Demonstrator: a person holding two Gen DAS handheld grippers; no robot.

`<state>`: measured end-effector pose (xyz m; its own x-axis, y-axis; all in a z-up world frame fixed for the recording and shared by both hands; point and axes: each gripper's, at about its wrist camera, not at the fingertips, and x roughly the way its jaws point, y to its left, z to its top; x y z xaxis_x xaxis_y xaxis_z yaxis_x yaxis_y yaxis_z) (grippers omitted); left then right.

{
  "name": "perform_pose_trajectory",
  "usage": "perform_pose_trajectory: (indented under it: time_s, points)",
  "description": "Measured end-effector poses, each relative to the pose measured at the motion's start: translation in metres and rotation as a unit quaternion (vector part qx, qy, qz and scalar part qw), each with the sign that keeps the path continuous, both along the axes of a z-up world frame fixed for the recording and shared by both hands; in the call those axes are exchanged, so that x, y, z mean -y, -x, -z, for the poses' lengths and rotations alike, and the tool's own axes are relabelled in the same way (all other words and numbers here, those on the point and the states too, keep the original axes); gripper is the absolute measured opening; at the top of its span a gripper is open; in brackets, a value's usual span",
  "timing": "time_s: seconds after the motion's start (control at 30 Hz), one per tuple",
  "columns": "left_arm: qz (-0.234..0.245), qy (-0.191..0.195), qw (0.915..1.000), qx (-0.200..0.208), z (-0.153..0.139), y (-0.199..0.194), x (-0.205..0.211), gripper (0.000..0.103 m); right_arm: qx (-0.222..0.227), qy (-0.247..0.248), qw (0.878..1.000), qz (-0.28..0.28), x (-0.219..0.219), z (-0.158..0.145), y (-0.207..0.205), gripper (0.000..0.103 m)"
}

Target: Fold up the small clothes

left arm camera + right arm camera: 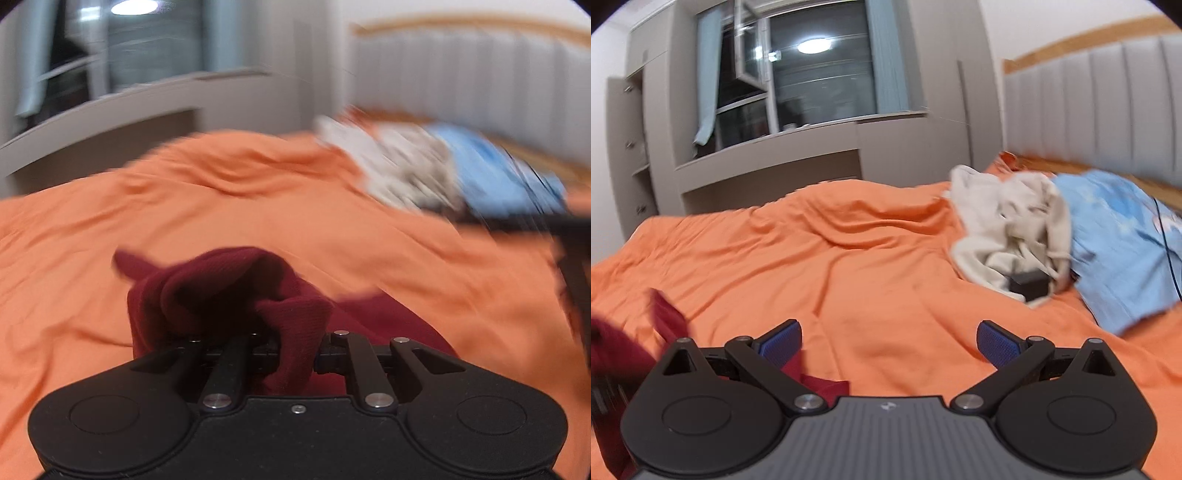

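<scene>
- A bedroom: window (pixel 812 74), grey cupboards, padded headboard (pixel 1108 110).
- The bed (pixel 868 258) carries rumpled orange bedding, with a cream garment (pixel 997 221) and a blue one (pixel 1115 240) far right.
- The maroon garment (pixel 229 291) is bunched and pinched in the left gripper (pixel 273 339).
- The right gripper (pixel 888 343) has its fingers wide and empty; the maroon cloth lies to its left.

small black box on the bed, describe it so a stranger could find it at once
On the orange bed sheet, near the grey padded headboard, lies a crumpled cream garment beside a light blue cloth. The small black box nestles in the cream folds, the only dark, hard-edged thing there.
</scene>
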<state>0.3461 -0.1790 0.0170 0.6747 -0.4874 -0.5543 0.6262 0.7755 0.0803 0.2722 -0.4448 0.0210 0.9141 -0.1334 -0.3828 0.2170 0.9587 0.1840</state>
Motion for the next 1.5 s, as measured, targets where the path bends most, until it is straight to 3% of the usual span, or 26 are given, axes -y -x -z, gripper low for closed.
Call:
perform_pose_trajectory:
  time_s: [0.17,0.37,0.47,0.6,0.73,0.87,0.97,1.13,1.23,1.3,1.37,1.5]
  points:
    - [0.060,-0.080,0.9949,-0.008,0.047,0.025,0.044,0.014,-0.003,-0.013,1.000,-0.006,0.011,0.005,0.001,0.103]
    - [0.063,-0.084,0.9945,0.002,0.057,0.037,0.045,0.023,-0.013,-0.010,1.000,-0.016,0.001,0.007,-0.008,0.103]
    - [0.067,-0.065,0.9955,-0.016,0.054,0.032,0.045,0.039,-0.016,-0.007,1.000,-0.015,-0.001,0.008,-0.010,0.103]
    - [0.094,-0.022,0.9941,-0.048,0.045,0.033,0.038,0.079,-0.018,-0.009,1.000,-0.011,-0.001,0.008,-0.009,0.103]
    - [0.100,0.010,0.9938,-0.049,0.037,0.043,0.023,0.101,-0.017,-0.015,0.999,-0.025,-0.004,0.012,-0.012,0.103]
    - [0.091,0.058,0.9929,-0.050,0.029,0.059,-0.007,0.102,0.044,-0.035,0.997,-0.061,-0.017,0.005,0.000,0.103]
    - [0.072,0.083,0.9922,-0.059,0.025,0.068,-0.032,0.102,0.070,-0.009,0.993,-0.099,-0.039,0.001,0.004,0.103]
    - [-0.026,0.128,0.9891,-0.069,0.024,0.062,-0.081,0.102,0.053,0.079,0.978,-0.187,-0.093,0.005,-0.007,0.103]
    - [-0.100,0.162,0.9780,-0.086,0.028,0.044,-0.109,0.102,0.051,0.126,0.964,-0.231,-0.119,0.005,-0.016,0.103]
    - [-0.138,0.189,0.9675,-0.096,0.032,0.031,-0.126,0.102,0.051,0.130,0.956,-0.257,-0.130,-0.001,-0.023,0.103]
    - [-0.160,0.206,0.9597,-0.105,0.039,0.020,-0.135,0.102,0.038,0.125,0.948,-0.290,-0.140,-0.010,-0.031,0.103]
    - [-0.172,0.203,0.9550,-0.131,0.059,0.004,-0.142,0.102,-0.012,0.157,0.928,-0.338,-0.168,-0.025,-0.047,0.103]
